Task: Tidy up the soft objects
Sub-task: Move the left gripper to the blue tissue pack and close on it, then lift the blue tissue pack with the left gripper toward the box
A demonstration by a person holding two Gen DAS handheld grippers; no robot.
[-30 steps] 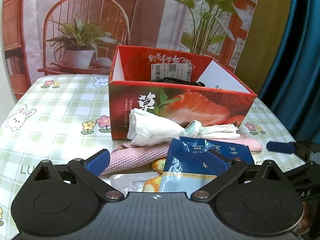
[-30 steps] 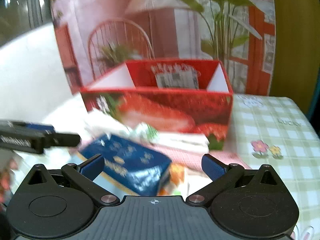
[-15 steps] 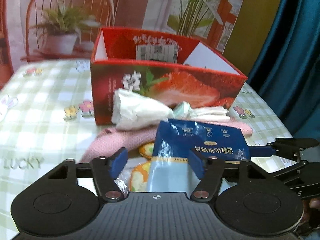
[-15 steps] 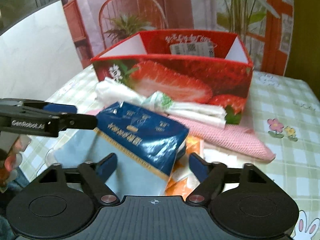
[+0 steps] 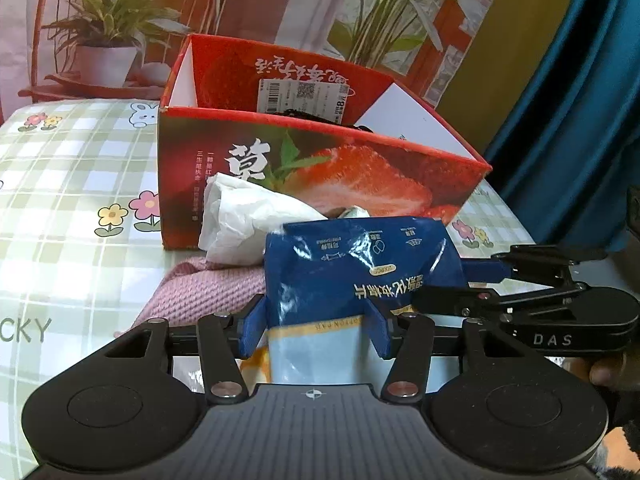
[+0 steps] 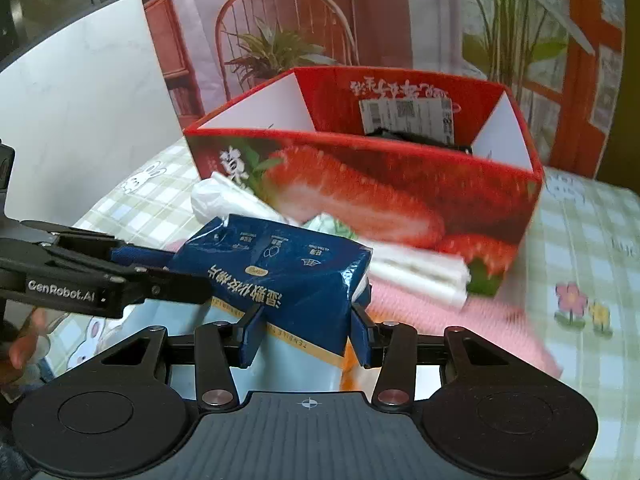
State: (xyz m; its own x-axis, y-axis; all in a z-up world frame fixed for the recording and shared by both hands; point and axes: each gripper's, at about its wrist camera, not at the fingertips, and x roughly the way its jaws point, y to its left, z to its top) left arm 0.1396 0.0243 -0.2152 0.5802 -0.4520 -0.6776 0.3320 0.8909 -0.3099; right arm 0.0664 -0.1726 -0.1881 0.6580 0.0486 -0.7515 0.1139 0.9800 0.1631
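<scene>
left gripper point(image 5: 316, 330): black, blue pads, silver screws | right gripper point(image 6: 308, 338): same, "DAS" lettering

I see the blue pack point(image 5: 360, 272) as thin glossy plastic film, crinkled and catching glare. The red strawberry box point(image 5: 312, 176) looks like printed cardboard with a slight sheen outside, plain matt white on its inner walls. The pink cloth point(image 5: 208, 292) is a coarse knit, matt and nubbly. The white wrapped bundle point(image 5: 248, 216) looks like soft crumpled paper or thin film; I cannot tell which. My grippers' bodies are matt black plastic with small shiny metal pivots. The counter point(image 5: 64, 208) wears a smooth checked covering.
</scene>
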